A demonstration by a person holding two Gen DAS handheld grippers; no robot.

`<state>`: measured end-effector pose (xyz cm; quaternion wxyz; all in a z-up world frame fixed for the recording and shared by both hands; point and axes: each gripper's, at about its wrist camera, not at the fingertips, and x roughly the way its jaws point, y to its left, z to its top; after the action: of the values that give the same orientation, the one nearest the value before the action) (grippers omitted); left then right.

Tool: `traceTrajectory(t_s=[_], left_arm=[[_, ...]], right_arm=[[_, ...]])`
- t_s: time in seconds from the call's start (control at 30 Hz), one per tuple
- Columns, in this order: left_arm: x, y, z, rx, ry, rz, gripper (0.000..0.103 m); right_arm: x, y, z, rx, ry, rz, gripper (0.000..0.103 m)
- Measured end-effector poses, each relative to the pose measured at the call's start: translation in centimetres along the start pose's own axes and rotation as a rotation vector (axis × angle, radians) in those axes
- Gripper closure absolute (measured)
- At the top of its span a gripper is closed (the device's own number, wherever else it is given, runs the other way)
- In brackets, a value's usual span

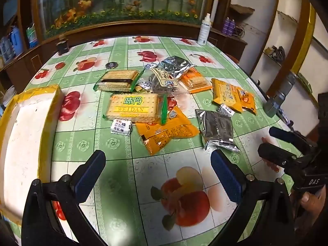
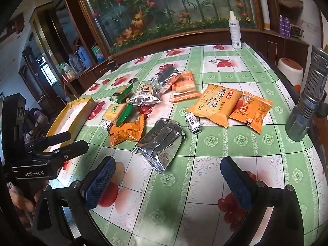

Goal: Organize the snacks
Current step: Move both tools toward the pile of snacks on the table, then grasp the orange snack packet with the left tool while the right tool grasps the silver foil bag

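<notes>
I see my table (image 1: 143,215) in its green fruit-print cloth carrying scattered snack packets (image 1: 133,107), a yellow-edged tray (image 1: 49,110), a spray bottle (image 1: 204,30) and a flashlight (image 2: 307,102).

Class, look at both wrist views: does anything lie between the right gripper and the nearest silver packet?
Nothing visible does. The right gripper hangs open above bare tablecloth, and the silver packet lies just beyond its fingertips with only cloth between. An orange packet sits beside the silver one, on its left, not in the path.
</notes>
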<state>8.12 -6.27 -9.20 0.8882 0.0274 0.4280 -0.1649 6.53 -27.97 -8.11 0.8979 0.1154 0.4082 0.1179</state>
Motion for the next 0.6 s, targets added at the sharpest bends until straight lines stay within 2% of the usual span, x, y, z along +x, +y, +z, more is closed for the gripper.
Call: traceTrajectory(t_s=[0.23, 0.3, 0.4, 0.6], left_arm=[[3.3, -0.2, 0.5, 0.103, 0.058, -0.088, 0.000], [4.2, -0.6, 0.7, 0.143, 0.066, -0.108, 0.000], [5.6, -1.2, 1.1, 0.202, 0.086, -0.109, 0.001], [8.5, -2.2, 2.5, 0.309, 0.136, -0.118, 0.002]], right_arm=[[1.1, 0.8, 0.4, -0.035, 0.022, -0.039, 0.000], [1.5, 1.2, 0.6, -0.056, 0.031, -0.055, 0.004], [1.9, 1.5, 0.7, -0.075, 0.035, -0.076, 0.007], [1.9, 0.9, 1.4, -0.045, 0.032, -0.063, 0.012]])
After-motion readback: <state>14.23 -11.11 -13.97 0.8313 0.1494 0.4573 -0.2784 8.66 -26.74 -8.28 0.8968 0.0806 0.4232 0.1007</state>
